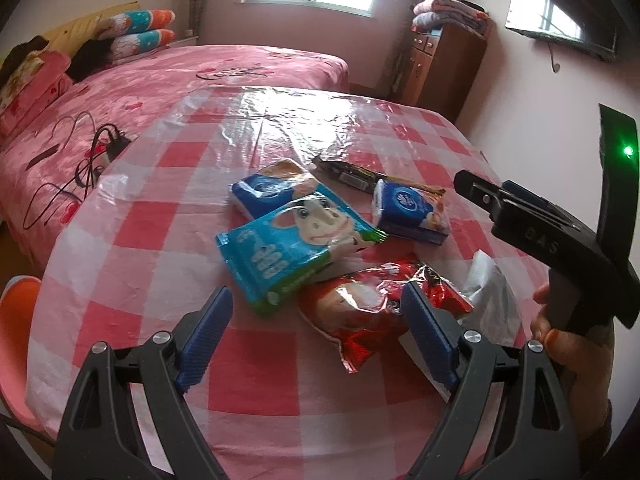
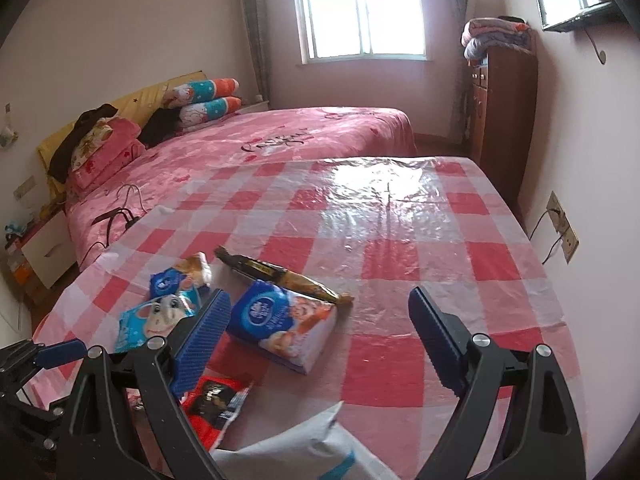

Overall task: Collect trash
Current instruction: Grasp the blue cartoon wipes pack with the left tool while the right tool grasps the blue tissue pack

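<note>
Both grippers stand wide apart and empty. We find the left gripper poised over the near end of the litter, its blue pads flanking the red wrapper without touching it that we can confirm; the wrapper lies flat on the table, which carries a red-and-white check cloth under clear film. The right gripper is likewise spread, with nothing between its fingers; it points across the cloth beside the blue tissue pack.

We note the trash is gathered in one loose cluster near the table's front edge: a light-blue cow-print packet overlapping a second blue-and-white packet, the tissue pack just beside them, a dark, narrow wrapper behind, and the red wrapper nearest us. A white plastic bag lies at the very front, under the right gripper; we judge it the likely receptacle, though its mouth is not visible.

In our judgement, the wide setting suits the crinkled, bulky wrappers, and the left tool is placed to take the red one first. Nothing has been lifted yet.
</note>
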`<action>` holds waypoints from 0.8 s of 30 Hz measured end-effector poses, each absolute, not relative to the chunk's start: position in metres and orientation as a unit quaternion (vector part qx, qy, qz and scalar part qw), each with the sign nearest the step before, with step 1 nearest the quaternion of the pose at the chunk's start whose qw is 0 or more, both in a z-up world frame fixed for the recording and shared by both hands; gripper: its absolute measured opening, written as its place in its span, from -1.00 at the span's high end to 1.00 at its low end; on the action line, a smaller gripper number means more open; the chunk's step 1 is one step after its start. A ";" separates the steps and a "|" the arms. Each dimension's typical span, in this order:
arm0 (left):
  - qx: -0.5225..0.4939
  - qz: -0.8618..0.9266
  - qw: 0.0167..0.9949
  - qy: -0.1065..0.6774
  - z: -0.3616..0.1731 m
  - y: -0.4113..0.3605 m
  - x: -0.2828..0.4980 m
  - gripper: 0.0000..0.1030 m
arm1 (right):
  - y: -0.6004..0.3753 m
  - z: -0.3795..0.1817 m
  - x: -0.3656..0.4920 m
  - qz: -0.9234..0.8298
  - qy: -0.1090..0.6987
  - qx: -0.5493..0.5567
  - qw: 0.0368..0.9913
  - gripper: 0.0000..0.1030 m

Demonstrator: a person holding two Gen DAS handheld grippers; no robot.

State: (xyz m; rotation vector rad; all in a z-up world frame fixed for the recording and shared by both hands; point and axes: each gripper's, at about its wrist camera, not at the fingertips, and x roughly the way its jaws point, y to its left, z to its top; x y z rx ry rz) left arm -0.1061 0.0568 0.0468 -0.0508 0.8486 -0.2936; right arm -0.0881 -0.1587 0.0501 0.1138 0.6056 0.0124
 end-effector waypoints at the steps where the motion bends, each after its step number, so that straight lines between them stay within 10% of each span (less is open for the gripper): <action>1: -0.021 -0.142 0.901 0.410 0.047 0.056 -0.106 -0.68 | -0.163 0.049 -0.087 0.009 0.301 0.063 0.951 -0.73; 24: 0.059 -0.219 0.887 0.402 0.036 0.066 -0.048 -0.68 | -0.161 0.024 -0.049 0.132 0.393 0.120 0.902 -0.73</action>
